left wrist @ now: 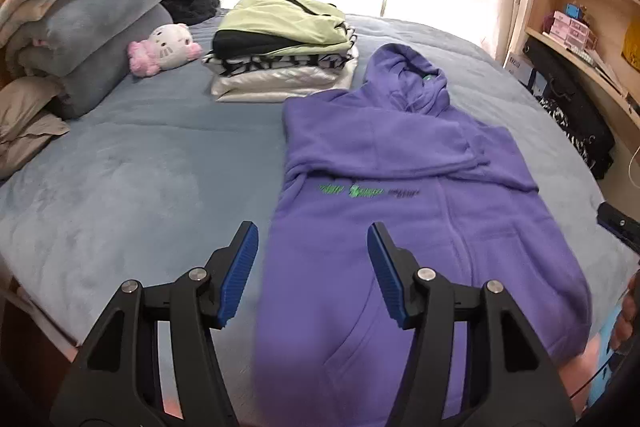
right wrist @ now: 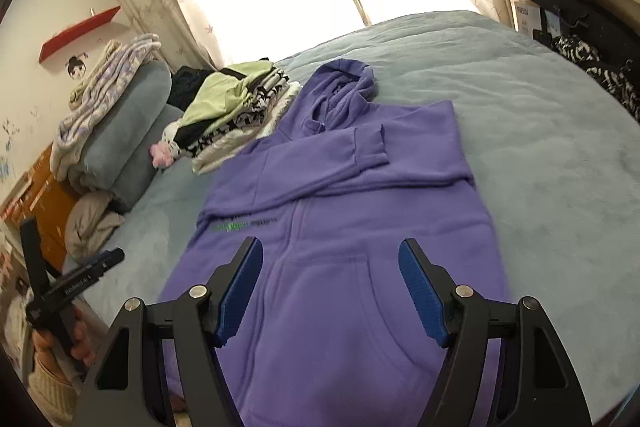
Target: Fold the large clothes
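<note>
Two grippers are hovering over the bed (left wrist: 120,155) and we are holding nothing in either. Our left gripper (left wrist: 312,275) is showing its jaws spread wide, blue pads (left wrist: 240,275) apart, with the near left edge of the purple hoodie (left wrist: 400,187) lying between them below. Our right gripper (right wrist: 330,293) is likewise gaping, jaws spread over the front pocket. That hoodie is lying face up on the grey-blue bed cover, hood (right wrist: 344,87) pointing to twelve o'clock, both sleeves (right wrist: 360,155) folded across the chest above the green lettering (left wrist: 352,191). At eleven o'clock from the hoodie, just beside its shoulder, a stack of folded clothes (left wrist: 280,55) is sitting, pale green on top. Farther round at ten o'clock, a pink-and-white plush toy (left wrist: 168,49) is resting against rolled grey bedding (left wrist: 100,27).
</note>
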`<state>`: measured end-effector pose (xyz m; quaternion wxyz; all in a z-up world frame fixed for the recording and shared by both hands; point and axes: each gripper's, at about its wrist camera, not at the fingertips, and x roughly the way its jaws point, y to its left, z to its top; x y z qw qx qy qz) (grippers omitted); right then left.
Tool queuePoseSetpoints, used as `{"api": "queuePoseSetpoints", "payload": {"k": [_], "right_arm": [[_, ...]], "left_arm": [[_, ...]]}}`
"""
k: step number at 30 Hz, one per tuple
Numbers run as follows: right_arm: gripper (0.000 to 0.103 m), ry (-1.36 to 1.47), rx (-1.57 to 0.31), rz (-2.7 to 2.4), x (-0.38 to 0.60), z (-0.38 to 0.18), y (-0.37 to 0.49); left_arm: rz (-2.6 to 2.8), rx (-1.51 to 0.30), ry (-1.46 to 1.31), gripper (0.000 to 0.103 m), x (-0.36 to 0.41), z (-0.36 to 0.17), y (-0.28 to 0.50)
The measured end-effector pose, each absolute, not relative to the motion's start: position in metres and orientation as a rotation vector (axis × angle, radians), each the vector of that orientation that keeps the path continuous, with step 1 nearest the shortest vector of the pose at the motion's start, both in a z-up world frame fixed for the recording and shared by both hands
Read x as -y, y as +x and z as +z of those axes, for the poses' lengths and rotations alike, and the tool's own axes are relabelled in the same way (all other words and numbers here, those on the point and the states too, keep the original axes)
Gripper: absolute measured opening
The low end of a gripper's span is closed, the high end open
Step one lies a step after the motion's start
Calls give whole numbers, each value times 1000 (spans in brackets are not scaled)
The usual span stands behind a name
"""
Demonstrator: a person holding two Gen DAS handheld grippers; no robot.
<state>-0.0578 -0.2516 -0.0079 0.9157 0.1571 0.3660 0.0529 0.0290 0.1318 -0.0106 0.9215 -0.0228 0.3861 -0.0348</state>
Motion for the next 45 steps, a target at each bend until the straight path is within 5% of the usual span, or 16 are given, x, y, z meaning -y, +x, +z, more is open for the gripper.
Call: {"api": "queuePoseSetpoints", "payload": {"k": [17,28,32,37,39,45], "right_arm": [[72,244,-949,-34,316,-68,-164],[71,419,-982,18,368,-127,-185],[58,444,-980,79,368,-142,-179],[46,476,-967,139,365,-154,-174],[34,494,-962,172,363,-154,-173],[30,486,-921,262,351,-139,-174]], "left_arm": [[-158,-1044,-194,56,-213,-108,-49],[-340,-1044,-378,62,-216,-149,-52],[-363,-1041,-389,66,-213,-153,-43],[-392,-1035,-364,84,-199,-157,-32],[-393,-1029,-341,85,-193,-158,-29],[-539,-1003,-367,82,-181,-149,-32]]}}
